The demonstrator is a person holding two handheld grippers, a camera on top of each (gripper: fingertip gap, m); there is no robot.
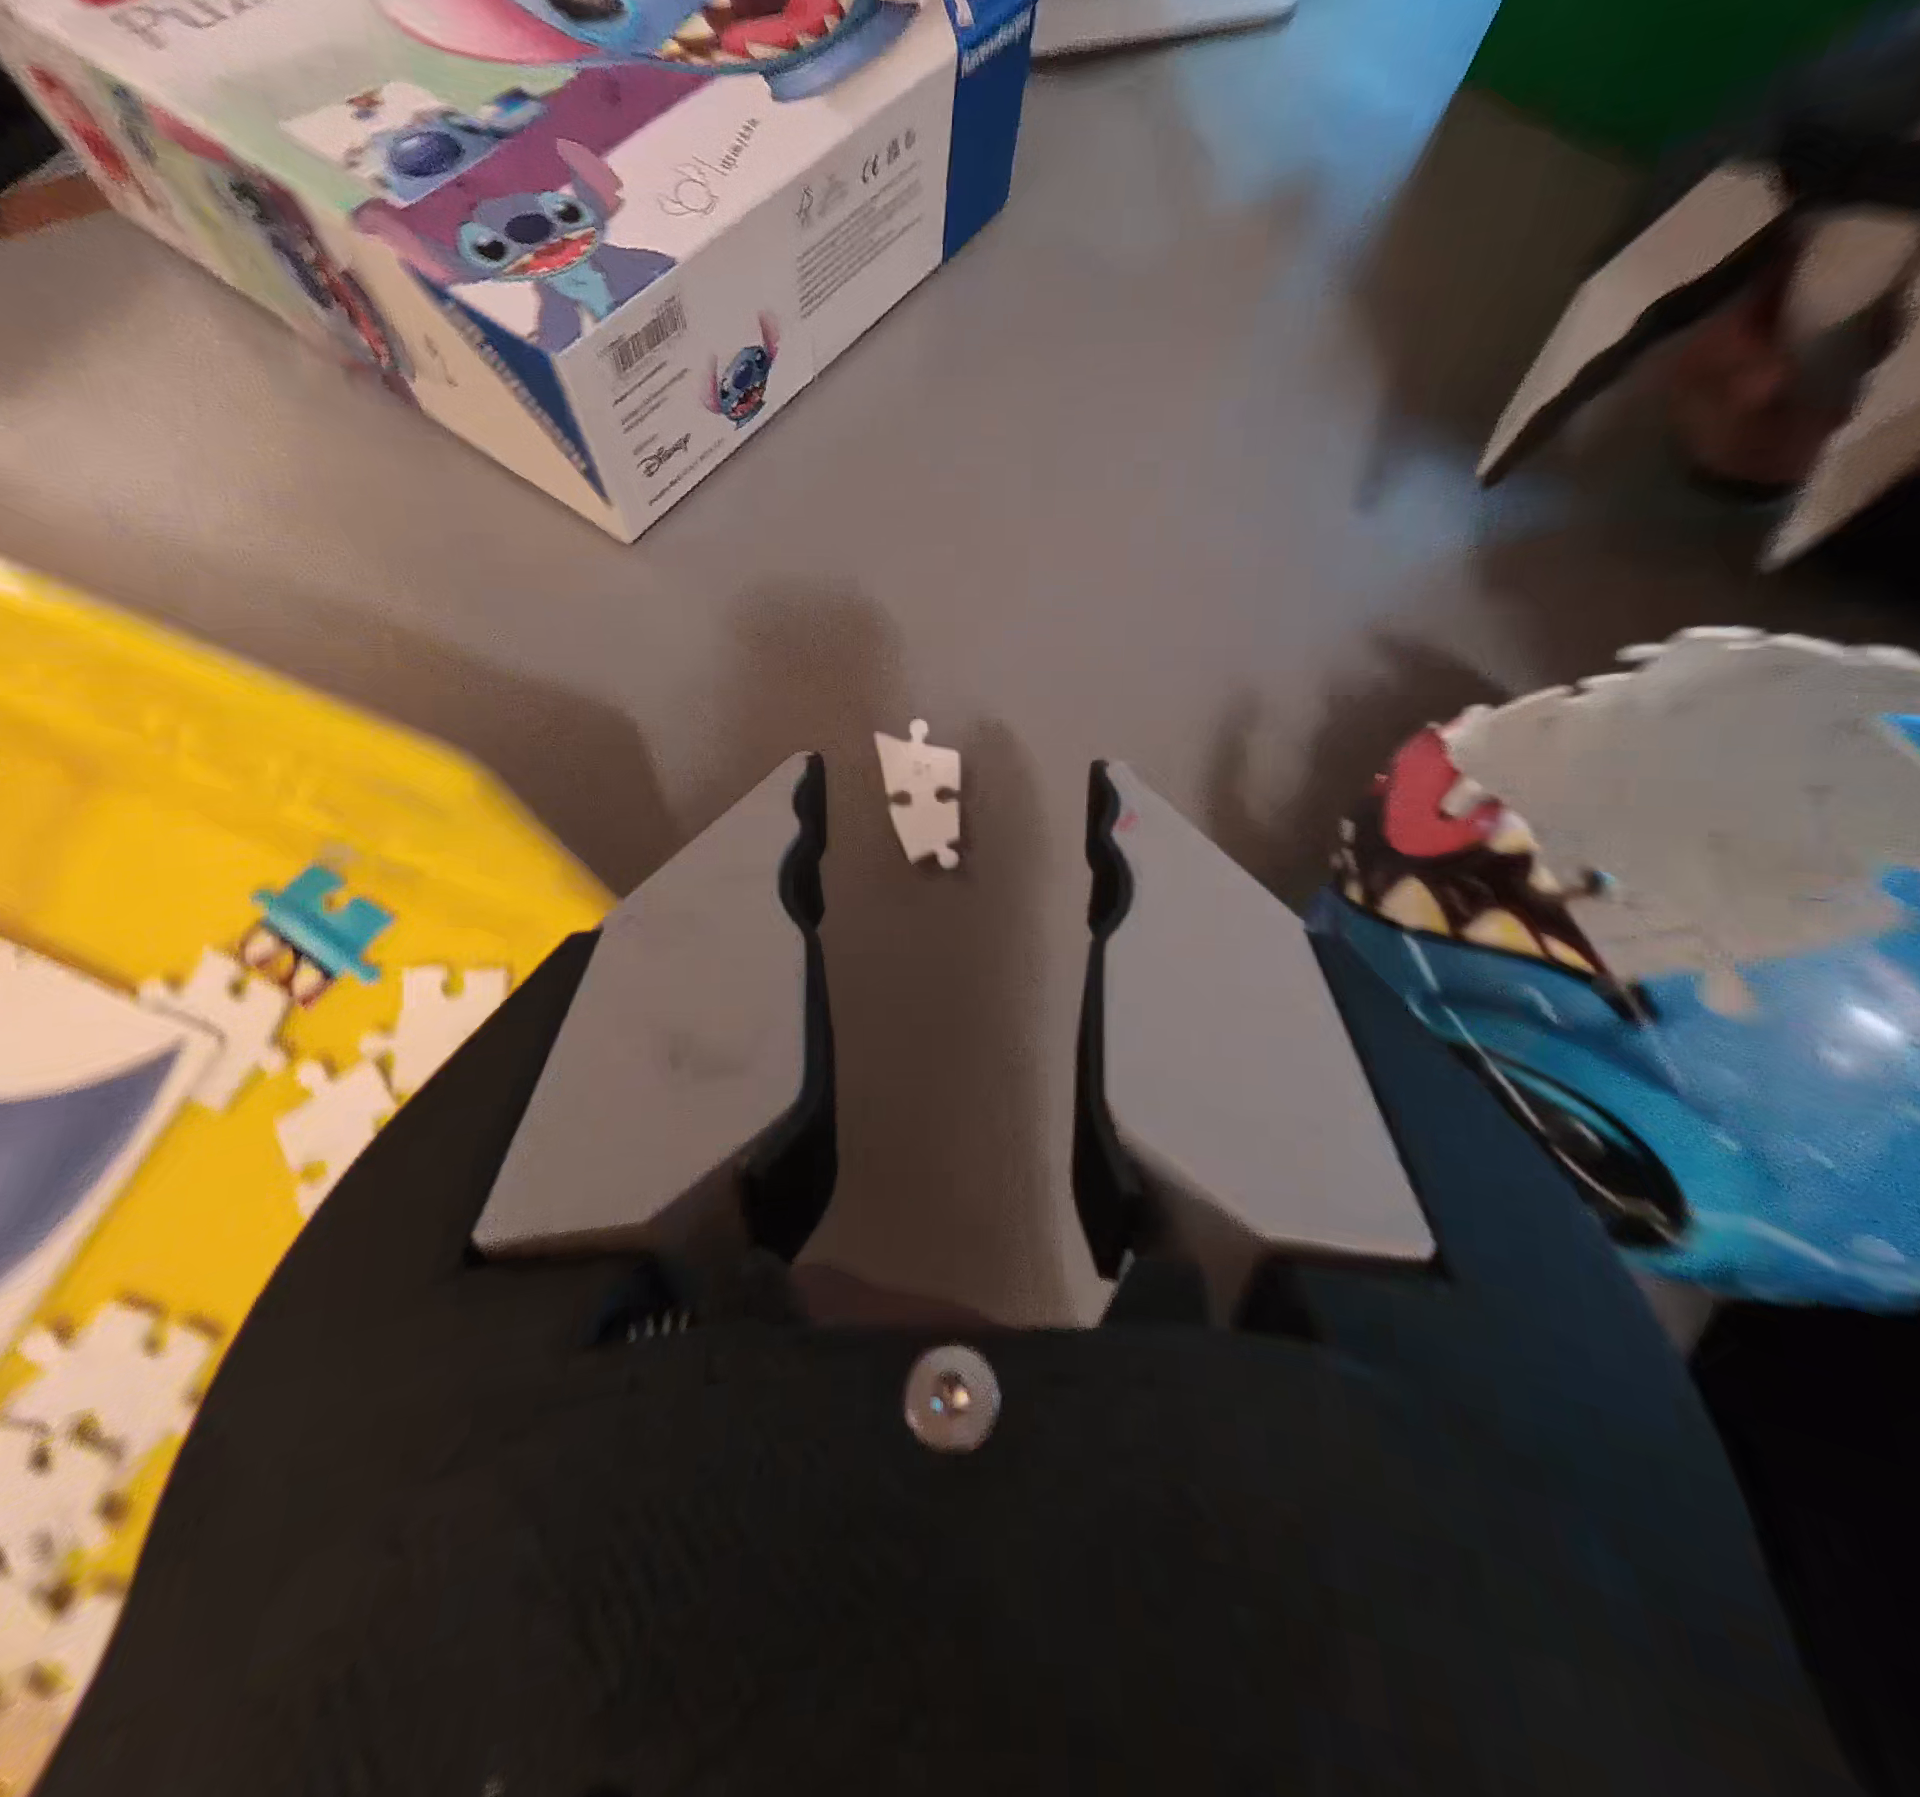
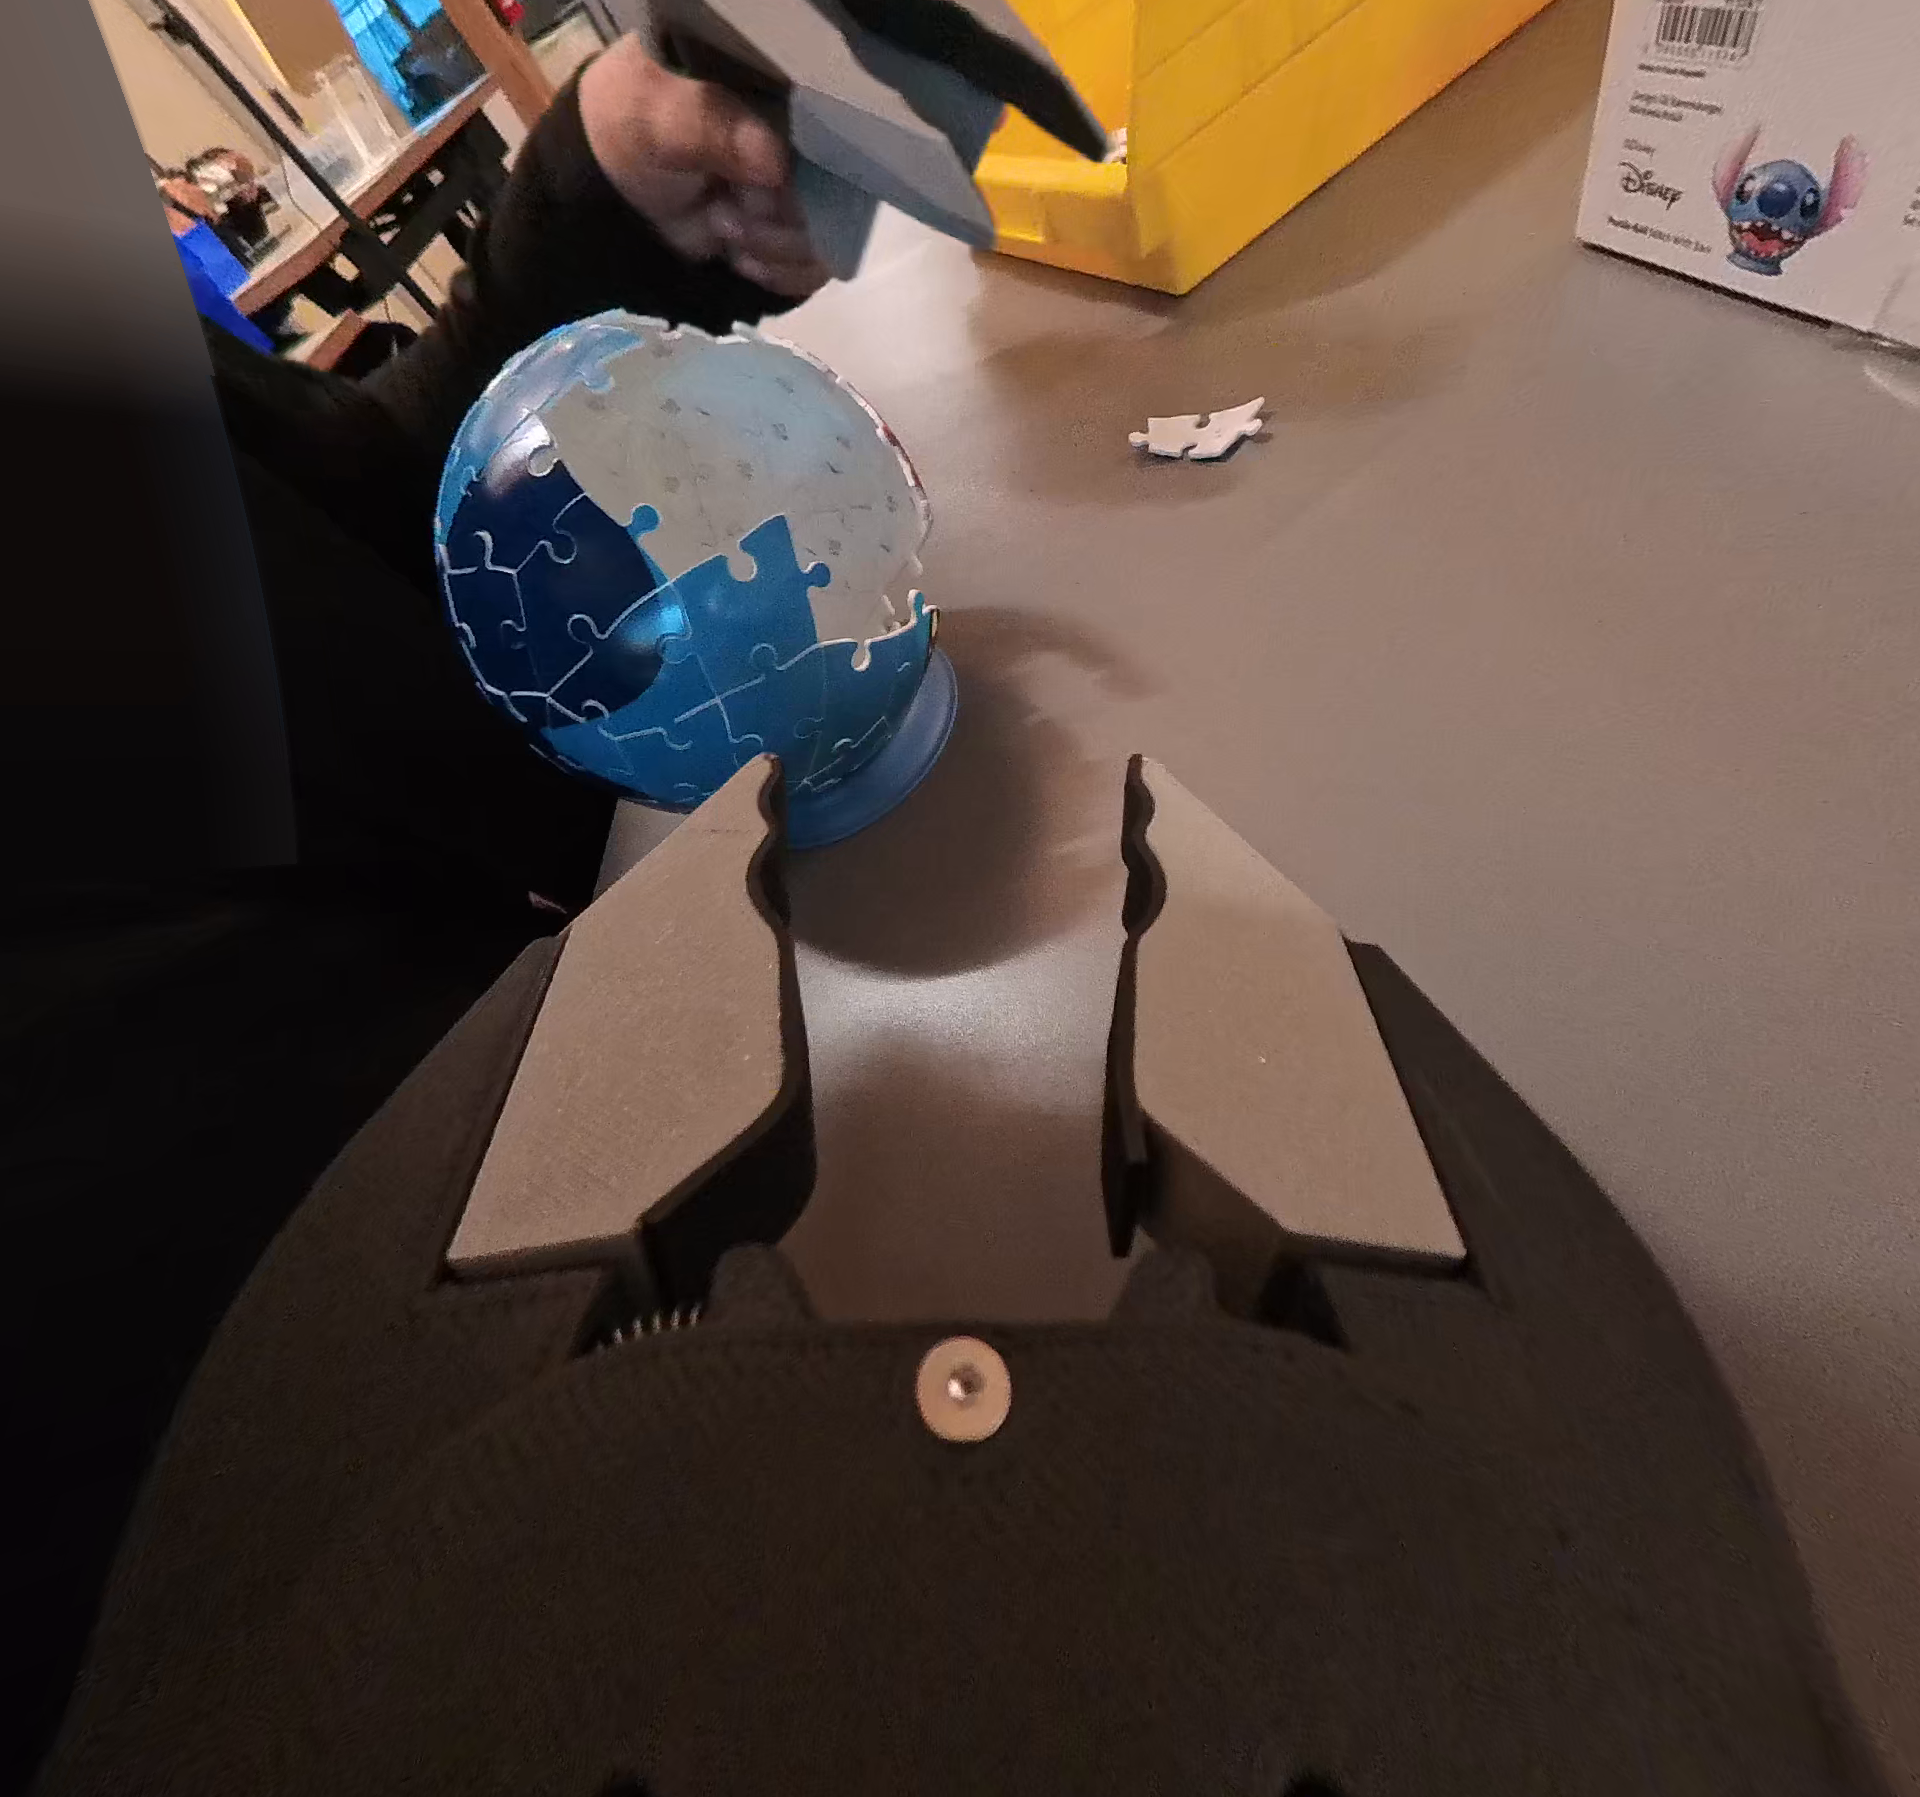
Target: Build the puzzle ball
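A grey table [image 2: 1455, 812] carries a yellow bin [image 2: 1247, 85] at upper centre and a puzzle box [image 1: 623, 189] at upper left; workshop benches lie behind; the left gripper [image 1: 956, 791] gapes empty above a white puzzle piece [image 1: 923, 802]; the right gripper [image 2: 951, 791] stands wide, empty, beside the half-built puzzle ball [image 2: 665, 563] on its blue stand [image 2: 914, 750], left of centre.

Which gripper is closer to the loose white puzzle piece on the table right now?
Left. The left gripper hovers open right over the white puzzle piece. The right gripper is open beside the puzzle ball, well short of the piece.
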